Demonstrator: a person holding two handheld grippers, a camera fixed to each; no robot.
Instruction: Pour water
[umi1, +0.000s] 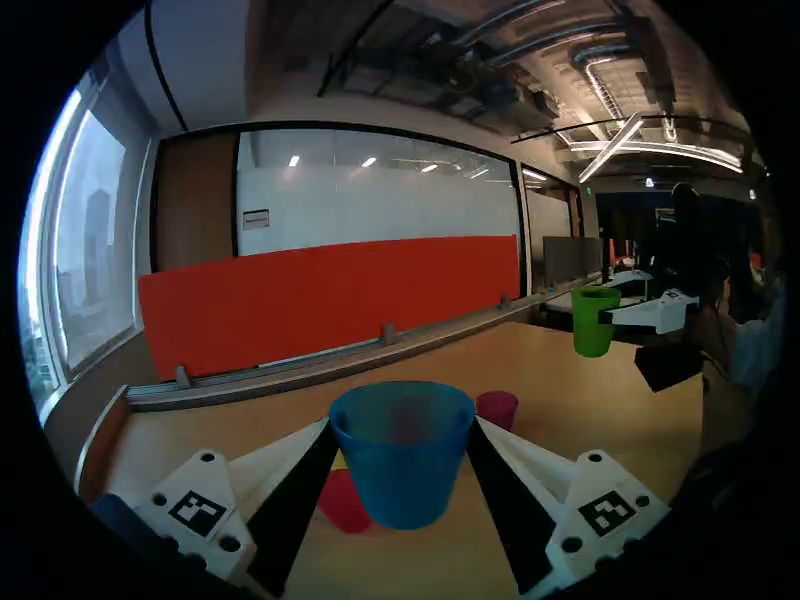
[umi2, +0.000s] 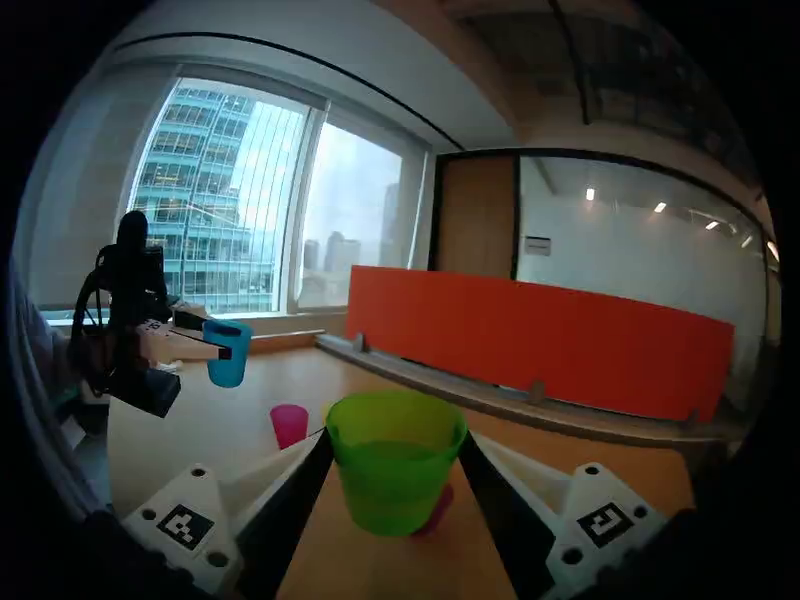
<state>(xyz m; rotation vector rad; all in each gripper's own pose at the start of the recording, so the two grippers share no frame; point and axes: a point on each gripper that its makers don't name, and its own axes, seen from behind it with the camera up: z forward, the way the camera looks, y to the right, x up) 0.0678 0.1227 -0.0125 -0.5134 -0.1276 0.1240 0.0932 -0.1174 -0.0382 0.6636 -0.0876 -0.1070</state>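
A translucent blue plastic cup is clamped upright in the left gripper and a translucent green plastic cup in the right gripper, both held above the wooden desk.

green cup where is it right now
In the right gripper view the green cup is held upright in the right gripper above the wooden table, with a pink cup standing further left in that view.

Four plastic cups are counted: one blue cup, one green cup, one pink cup and one red cup. Two claws are seen, the left claw and the right claw. One counter and one orange divider are found.
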